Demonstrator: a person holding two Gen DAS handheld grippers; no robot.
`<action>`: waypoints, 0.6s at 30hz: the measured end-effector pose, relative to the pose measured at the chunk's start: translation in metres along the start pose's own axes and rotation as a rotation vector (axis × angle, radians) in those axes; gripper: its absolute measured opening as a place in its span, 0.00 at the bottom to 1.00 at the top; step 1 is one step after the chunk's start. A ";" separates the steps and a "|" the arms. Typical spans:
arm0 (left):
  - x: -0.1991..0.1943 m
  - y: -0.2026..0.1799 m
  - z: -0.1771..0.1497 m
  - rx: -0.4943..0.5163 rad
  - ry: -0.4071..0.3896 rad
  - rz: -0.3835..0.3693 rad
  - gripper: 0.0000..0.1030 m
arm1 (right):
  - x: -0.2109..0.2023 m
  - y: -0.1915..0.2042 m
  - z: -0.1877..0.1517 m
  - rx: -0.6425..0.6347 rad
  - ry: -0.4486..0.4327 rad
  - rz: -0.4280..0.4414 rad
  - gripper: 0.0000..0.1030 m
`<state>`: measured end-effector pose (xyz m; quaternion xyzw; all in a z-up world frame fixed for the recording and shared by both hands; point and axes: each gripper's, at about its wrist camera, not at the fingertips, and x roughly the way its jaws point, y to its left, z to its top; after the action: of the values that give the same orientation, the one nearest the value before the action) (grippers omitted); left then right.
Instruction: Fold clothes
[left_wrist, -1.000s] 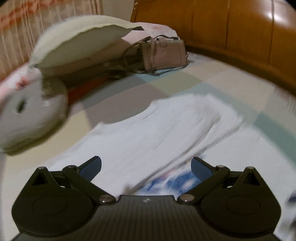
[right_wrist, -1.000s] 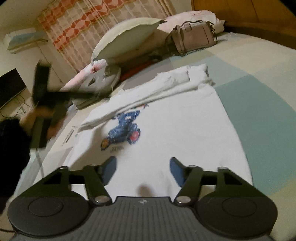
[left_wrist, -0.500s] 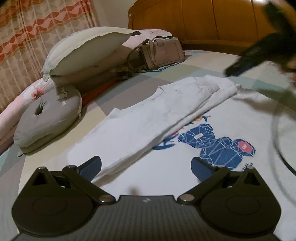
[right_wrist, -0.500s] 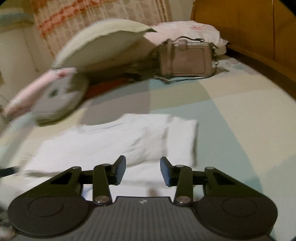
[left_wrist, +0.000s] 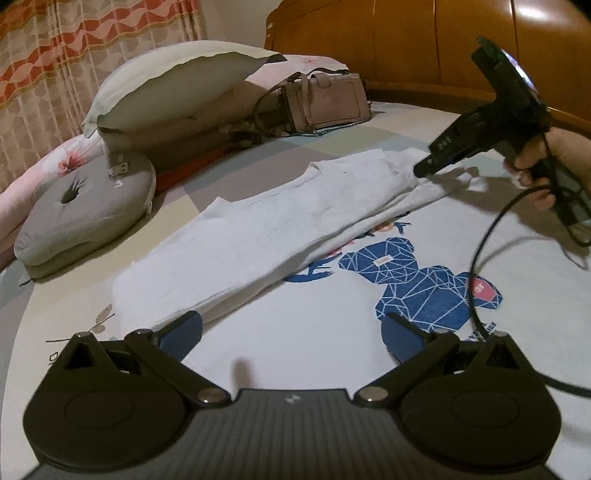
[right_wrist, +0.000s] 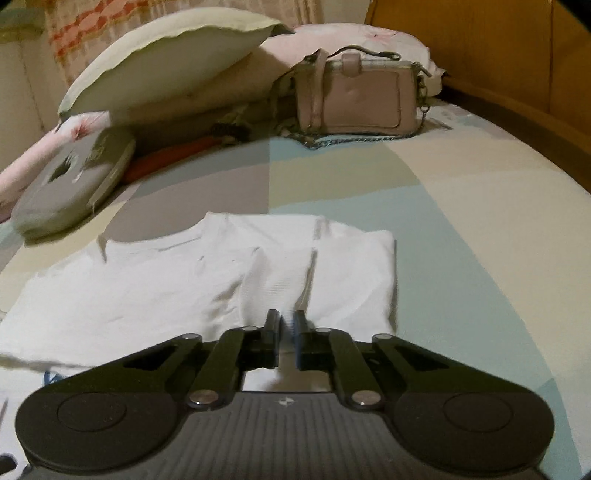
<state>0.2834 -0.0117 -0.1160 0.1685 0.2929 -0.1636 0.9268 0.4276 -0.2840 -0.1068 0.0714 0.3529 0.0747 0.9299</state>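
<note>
T-shirt (left_wrist: 332, 236) is lying flat on the bed (right_wrist: 461, 206), 1 side already folded inward. Right gripper (right_wrist: 287, 325) is closing on the folded shoulder fabric near the collar; left gripper (left_wrist: 291, 332) is hovering spread apart over the hem. Pinching both layers should be keeping the fold aligned.

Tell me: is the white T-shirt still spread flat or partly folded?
Partly folded. One side of the white T-shirt is turned over onto the body as a long flap, reaching the blue bear print; the rest lies flat.

Matt white cloth T-shirt (left_wrist: 280, 229); glossy wooden headboard (left_wrist: 424, 48).
</note>
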 end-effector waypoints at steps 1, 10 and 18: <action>0.000 0.001 0.000 0.000 0.002 0.000 0.99 | -0.003 0.002 0.001 -0.010 0.003 0.003 0.09; -0.002 0.011 -0.002 -0.004 0.020 0.009 0.99 | -0.017 -0.013 0.000 0.051 0.012 -0.040 0.03; 0.004 0.030 0.013 0.057 -0.012 0.007 0.99 | -0.034 -0.019 0.001 0.022 -0.029 -0.088 0.02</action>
<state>0.3043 0.0087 -0.1019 0.1950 0.2818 -0.1698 0.9240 0.4053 -0.3091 -0.0876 0.0673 0.3428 0.0287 0.9365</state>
